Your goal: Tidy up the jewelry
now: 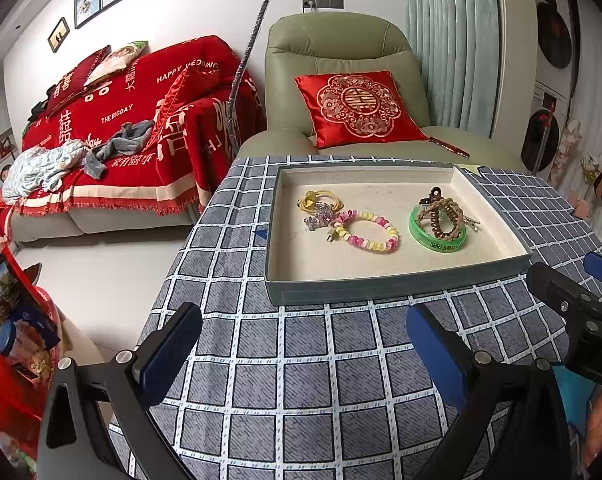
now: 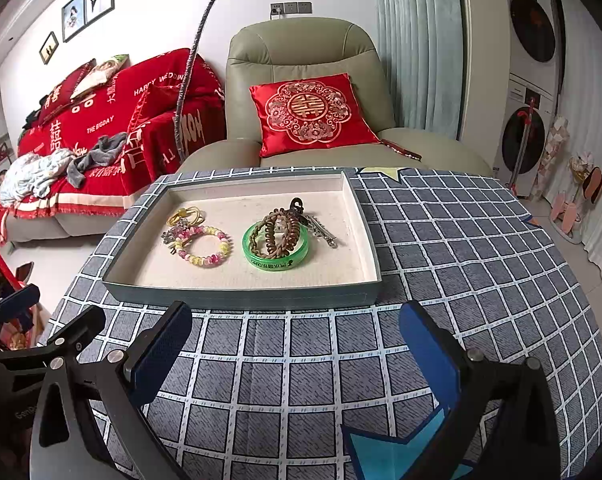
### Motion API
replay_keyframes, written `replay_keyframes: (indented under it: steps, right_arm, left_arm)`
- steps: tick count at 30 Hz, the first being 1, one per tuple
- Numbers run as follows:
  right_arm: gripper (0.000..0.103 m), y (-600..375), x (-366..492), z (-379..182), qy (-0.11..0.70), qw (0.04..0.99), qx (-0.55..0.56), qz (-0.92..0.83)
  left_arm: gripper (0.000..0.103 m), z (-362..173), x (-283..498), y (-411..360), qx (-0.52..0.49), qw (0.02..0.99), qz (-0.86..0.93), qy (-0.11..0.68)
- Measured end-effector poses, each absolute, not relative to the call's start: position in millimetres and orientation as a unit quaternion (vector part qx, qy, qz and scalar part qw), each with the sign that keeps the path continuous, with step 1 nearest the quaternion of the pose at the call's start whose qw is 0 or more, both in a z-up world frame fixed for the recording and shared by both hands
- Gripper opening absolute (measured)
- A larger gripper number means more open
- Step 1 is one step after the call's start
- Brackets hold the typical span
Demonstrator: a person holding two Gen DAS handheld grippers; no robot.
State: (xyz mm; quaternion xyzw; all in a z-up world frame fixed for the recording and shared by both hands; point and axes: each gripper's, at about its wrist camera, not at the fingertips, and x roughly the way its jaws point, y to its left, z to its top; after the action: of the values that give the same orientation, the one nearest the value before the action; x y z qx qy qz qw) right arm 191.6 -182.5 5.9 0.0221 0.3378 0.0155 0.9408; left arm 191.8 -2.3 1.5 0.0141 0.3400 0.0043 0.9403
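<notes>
Living room with red-covered sofa [image 1: 113,128] and green armchair [image 2: 305,92] behind a table under a blue checked cloth [image 1: 301,380]. On the cloth, a shallow grey tray [image 2: 237,300] with pale lining, used here as landmark. Inside the tray, toward the sofa side: yellow hair ties [image 1: 321,198], a clear crystal piece [image 1: 321,216], a pink and yellow bead bracelet [image 2: 207,246]. Inside, toward the other side: green bangle [image 1: 437,236] with brown coil hair ties [image 2: 279,230] resting on it, a dark claw clip [image 2: 297,203] and metal clips [image 2: 321,230] just beside. In front of the tray, above bare cloth: left gripper [image 1: 305,354] and right gripper [image 2: 297,354], both spread wide, holding nothing.
</notes>
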Motion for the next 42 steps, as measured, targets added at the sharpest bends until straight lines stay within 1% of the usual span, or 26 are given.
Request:
replay_keyframes:
  steps: [42]
  right_arm:
    - [0.103, -176.2, 188.6, 7.7, 0.337, 0.941, 0.023, 0.019]
  left_arm:
    - [0.103, -2.0, 191.7, -2.8, 0.02, 0.939, 0.006, 0.343]
